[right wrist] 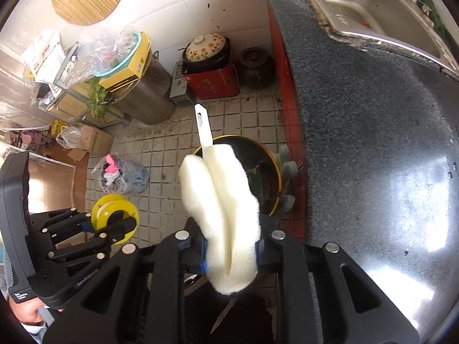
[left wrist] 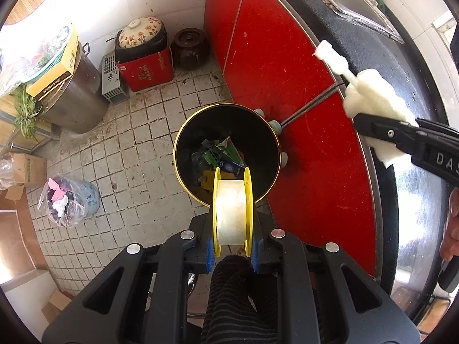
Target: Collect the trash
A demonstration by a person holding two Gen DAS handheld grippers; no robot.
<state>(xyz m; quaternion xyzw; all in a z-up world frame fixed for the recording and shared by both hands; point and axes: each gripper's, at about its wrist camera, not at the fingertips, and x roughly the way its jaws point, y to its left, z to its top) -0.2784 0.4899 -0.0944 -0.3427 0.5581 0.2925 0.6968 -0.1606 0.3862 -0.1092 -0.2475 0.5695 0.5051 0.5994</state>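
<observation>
My left gripper (left wrist: 231, 250) is shut on a yellow spool (left wrist: 231, 209) wound with white tape, held above the near rim of a black trash bin (left wrist: 183, 143) with a gold rim that holds wrappers. My right gripper (right wrist: 231, 253) is shut on a white sponge brush (right wrist: 221, 200) with a white plastic handle pointing up, held above and just left of the bin (right wrist: 269, 160). In the left wrist view the right gripper (left wrist: 381, 134) and the sponge brush (left wrist: 373, 97) are at the right, over the counter edge. In the right wrist view the left gripper (right wrist: 114, 226) with the spool (right wrist: 114, 209) is at lower left.
A dark granite counter (right wrist: 373, 114) with a steel sink (right wrist: 373, 8) runs along the right over red cabinet doors (left wrist: 272, 71). On the tiled floor stand a plastic bag of rubbish (left wrist: 68, 200), a metal pot (left wrist: 77, 97), a red box (left wrist: 146, 68), a brown jar (left wrist: 190, 47) and cardboard boxes (left wrist: 31, 169).
</observation>
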